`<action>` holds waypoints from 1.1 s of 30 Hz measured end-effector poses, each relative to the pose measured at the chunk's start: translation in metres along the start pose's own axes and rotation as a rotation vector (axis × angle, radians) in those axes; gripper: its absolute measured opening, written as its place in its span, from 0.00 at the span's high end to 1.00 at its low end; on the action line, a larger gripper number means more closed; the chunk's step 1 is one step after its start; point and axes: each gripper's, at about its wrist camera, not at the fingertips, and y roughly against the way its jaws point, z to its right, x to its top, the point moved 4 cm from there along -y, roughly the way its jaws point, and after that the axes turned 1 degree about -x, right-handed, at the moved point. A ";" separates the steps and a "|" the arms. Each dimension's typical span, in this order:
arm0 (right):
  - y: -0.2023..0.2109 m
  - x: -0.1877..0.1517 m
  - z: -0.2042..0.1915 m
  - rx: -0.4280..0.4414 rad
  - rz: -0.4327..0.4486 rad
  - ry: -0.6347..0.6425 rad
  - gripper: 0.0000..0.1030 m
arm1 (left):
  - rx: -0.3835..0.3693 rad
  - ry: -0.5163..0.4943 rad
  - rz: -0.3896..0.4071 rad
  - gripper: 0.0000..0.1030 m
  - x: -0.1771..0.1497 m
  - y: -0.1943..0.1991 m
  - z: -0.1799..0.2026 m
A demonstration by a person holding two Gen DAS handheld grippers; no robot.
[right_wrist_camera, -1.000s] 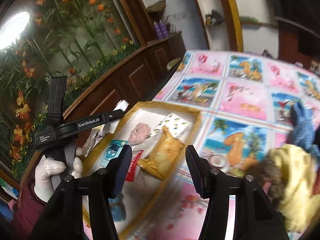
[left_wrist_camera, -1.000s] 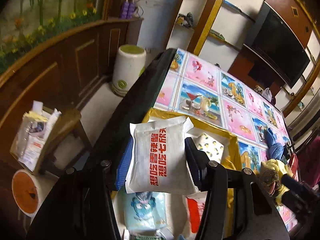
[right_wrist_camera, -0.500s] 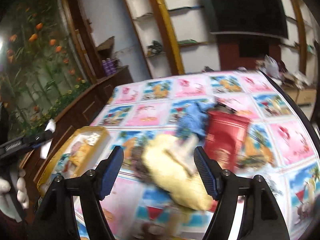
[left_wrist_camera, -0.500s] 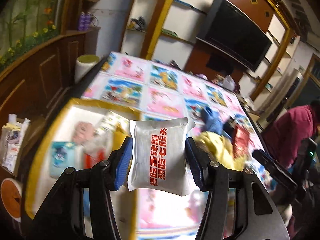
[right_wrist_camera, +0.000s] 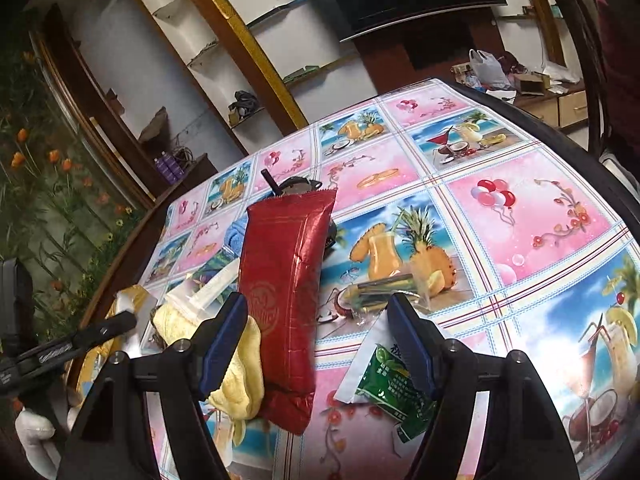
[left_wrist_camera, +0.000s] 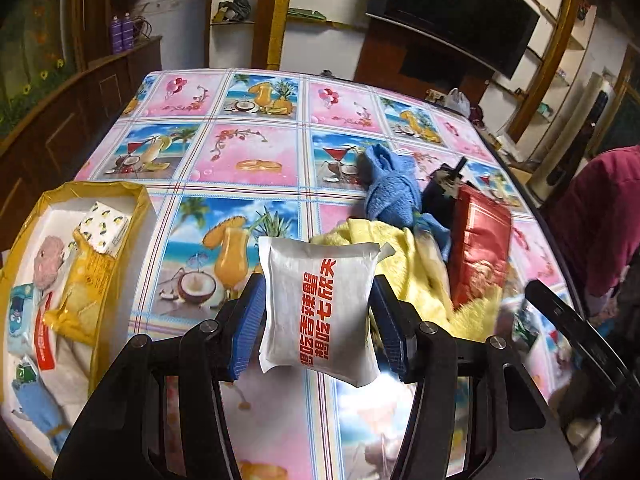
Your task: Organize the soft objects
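Note:
My left gripper (left_wrist_camera: pixel 318 328) is shut on a white snack packet with red print (left_wrist_camera: pixel 320 312) and holds it above the table. A yellow-rimmed tray (left_wrist_camera: pixel 142 200) at the left holds several soft packets. On the table lie a yellow cloth (left_wrist_camera: pixel 408 264), a blue cloth (left_wrist_camera: pixel 390 192) and a red foil pouch (left_wrist_camera: pixel 480 240). My right gripper (right_wrist_camera: pixel 318 340) is open and empty, its jaws either side of the red pouch (right_wrist_camera: pixel 284 280) without touching it. A green and white sachet (right_wrist_camera: pixel 390 384) lies by its right finger.
A clear plastic wrapper (right_wrist_camera: pixel 384 288) lies beyond the right gripper. A dark object (left_wrist_camera: pixel 440 196) sits behind the red pouch. The table (left_wrist_camera: pixel 260 152) has a colourful printed cover. The left gripper's handle (right_wrist_camera: pixel 60 348) shows at the left in the right wrist view.
My left gripper has swung from over the tray to the right, over the table, still holding the packet. My right gripper has moved right from the tray to the red pouch.

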 end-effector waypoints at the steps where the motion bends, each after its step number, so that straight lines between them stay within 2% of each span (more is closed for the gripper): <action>1: -0.001 -0.002 -0.003 0.007 -0.008 0.006 0.29 | -0.003 0.008 -0.005 0.48 0.001 -0.004 -0.001; 2: -0.002 -0.001 -0.002 0.010 -0.009 0.012 0.29 | -0.021 -0.002 -0.010 0.50 0.002 -0.005 0.000; 3: -0.002 -0.002 -0.004 0.011 -0.009 0.022 0.29 | -0.027 -0.012 -0.001 0.56 0.002 -0.002 -0.002; 6: 0.000 -0.004 -0.006 0.022 -0.009 0.036 0.29 | -0.050 0.029 0.049 0.56 0.011 0.025 -0.020; 7: 0.001 -0.004 -0.007 0.029 -0.010 0.035 0.29 | -0.037 0.046 0.081 0.56 0.015 0.038 -0.031; 11: 0.000 -0.004 -0.005 0.044 -0.013 0.026 0.29 | 0.095 0.109 0.213 0.56 0.032 0.086 -0.084; 13: 0.000 -0.005 -0.005 0.048 -0.020 0.022 0.29 | 0.167 0.144 0.234 0.47 0.037 0.097 -0.116; 14: -0.001 -0.005 -0.006 0.048 -0.023 0.022 0.29 | 0.179 0.162 0.230 0.33 0.039 0.096 -0.131; 15: -0.001 -0.006 -0.006 0.047 -0.026 0.022 0.29 | 0.184 0.186 0.220 0.25 0.039 0.094 -0.145; 17: -0.001 -0.006 -0.006 0.041 -0.027 0.027 0.29 | 0.170 0.271 0.155 0.24 0.036 0.080 -0.180; 19: -0.002 -0.007 -0.005 0.033 -0.029 0.030 0.29 | 0.112 0.361 0.095 0.24 0.029 0.068 -0.207; 21: -0.002 -0.007 -0.005 0.025 -0.029 0.034 0.29 | 0.098 0.424 0.075 0.24 0.021 0.066 -0.221; 25: -0.003 -0.006 -0.005 0.005 -0.025 0.039 0.29 | 0.113 0.333 0.111 0.24 0.021 0.075 -0.193; 27: -0.004 -0.007 -0.004 -0.002 -0.031 0.037 0.29 | 0.064 0.266 0.117 0.24 0.025 0.073 -0.164; 30: -0.007 -0.007 -0.002 -0.014 -0.040 0.037 0.29 | 0.008 0.172 0.080 0.24 0.030 0.054 -0.121; 33: -0.006 -0.006 -0.002 -0.018 -0.036 0.040 0.29 | -0.027 0.097 0.011 0.25 0.026 0.016 -0.075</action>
